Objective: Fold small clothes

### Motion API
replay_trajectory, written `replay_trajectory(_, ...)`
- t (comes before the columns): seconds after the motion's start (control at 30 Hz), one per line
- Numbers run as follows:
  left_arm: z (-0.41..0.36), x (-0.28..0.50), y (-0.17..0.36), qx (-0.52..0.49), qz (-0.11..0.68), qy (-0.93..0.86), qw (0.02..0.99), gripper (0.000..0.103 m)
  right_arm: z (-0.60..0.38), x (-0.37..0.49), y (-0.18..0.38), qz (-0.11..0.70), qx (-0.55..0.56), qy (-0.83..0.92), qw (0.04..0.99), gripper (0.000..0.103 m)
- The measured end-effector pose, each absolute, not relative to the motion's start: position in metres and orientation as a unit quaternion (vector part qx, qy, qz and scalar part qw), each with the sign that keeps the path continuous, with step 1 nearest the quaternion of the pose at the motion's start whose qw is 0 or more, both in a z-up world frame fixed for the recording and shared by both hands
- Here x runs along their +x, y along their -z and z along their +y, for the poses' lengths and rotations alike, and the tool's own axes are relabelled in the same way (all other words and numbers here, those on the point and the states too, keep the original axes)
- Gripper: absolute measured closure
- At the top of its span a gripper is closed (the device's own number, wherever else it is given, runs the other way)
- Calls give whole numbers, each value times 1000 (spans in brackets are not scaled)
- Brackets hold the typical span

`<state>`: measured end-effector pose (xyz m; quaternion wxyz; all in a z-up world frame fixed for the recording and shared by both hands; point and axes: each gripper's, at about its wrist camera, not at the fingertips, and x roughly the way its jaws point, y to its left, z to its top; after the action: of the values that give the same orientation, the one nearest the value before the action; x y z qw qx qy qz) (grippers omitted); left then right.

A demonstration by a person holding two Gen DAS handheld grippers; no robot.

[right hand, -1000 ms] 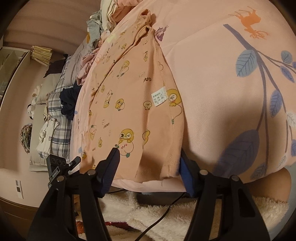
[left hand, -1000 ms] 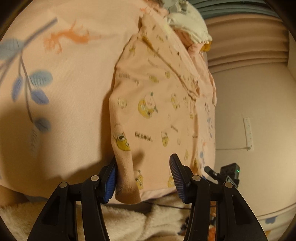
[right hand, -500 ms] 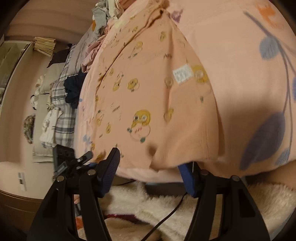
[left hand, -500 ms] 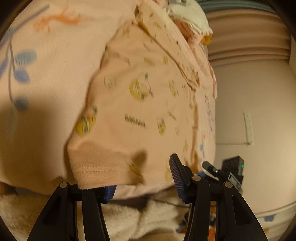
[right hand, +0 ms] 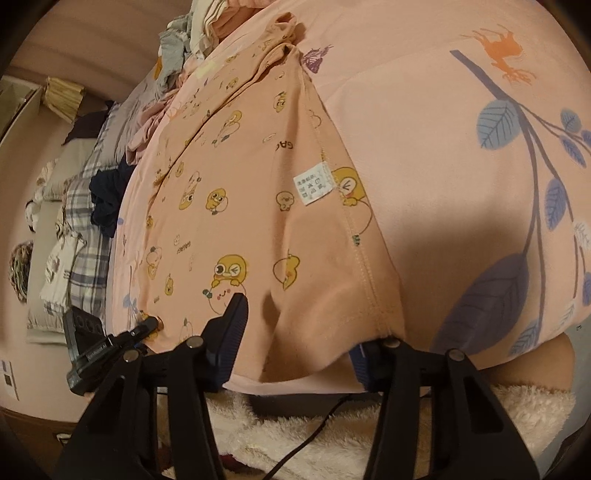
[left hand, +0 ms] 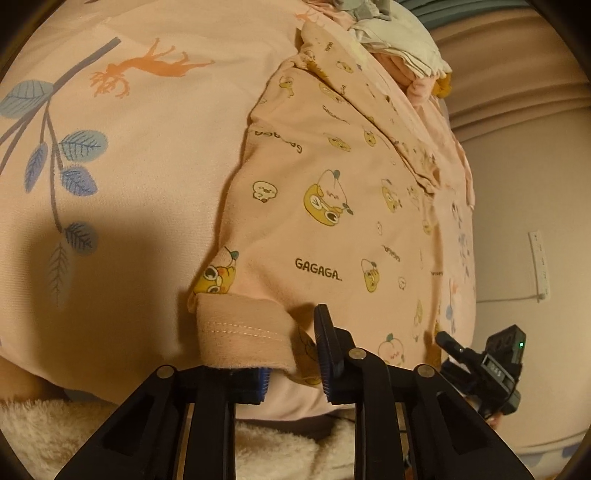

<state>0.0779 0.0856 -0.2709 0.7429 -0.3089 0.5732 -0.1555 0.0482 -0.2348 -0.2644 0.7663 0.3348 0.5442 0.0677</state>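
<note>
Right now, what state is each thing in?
Pink duck-print garment: flat on the bedsheet, near hem bunched.
Left gripper: jaws just closing, hem corner between them.
Right gripper: jaws just closing around a hem fold.
Clothes pile: unfolded, heaped beyond.

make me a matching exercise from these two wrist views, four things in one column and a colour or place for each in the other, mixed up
Things:
1. peach cartoon-print garment
2. care label
3. bedsheet
4. fleece blanket

Colour or place:
A. cream and fluffy, below the bed's edge under the jaws
B. small white tag at the garment's side seam
C. pink with blue leaves and an orange deer
D. spread on the bed, yellow characters and the word GAGAGA

Pairs: 1-D, 2-B, 3-C, 4-A
</note>
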Motion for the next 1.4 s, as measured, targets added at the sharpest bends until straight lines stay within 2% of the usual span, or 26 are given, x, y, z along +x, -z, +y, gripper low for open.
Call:
replay_trajectory(0.03,86,77,272,-307,572,152,745,87,-235,47,265,541,339,-67,767,56)
replay_trajectory(0.07,86,77,272,-304,572,148,747,91,-236,48,266,536,340,-62,770,66)
replay_trajectory(0.1,85,76,272,-299,572,142,751,93,-236,47,266,534,336,-54,774,81)
replay_trajectory(0.17,85,75,271,-295,567,140,756,96,-236,48,269,537,320,-36,780,94)
replay_trajectory(0.53,73,80,229,-233,514,137,814,100,-242,43,243,478,352,-79,801,96)
replay_trajectory(0.93,75,149,159,-244,416,136,865,100,-239,105,175,422,294,-70,855,96)
replay_trajectory(1.17,73,222,156,-230,419,99,873,100,-237,185,143,418,239,-60,875,96)
replay_trajectory(1.4,64,322,191,-216,467,81,854,100,-242,288,166,460,204,-22,864,97)
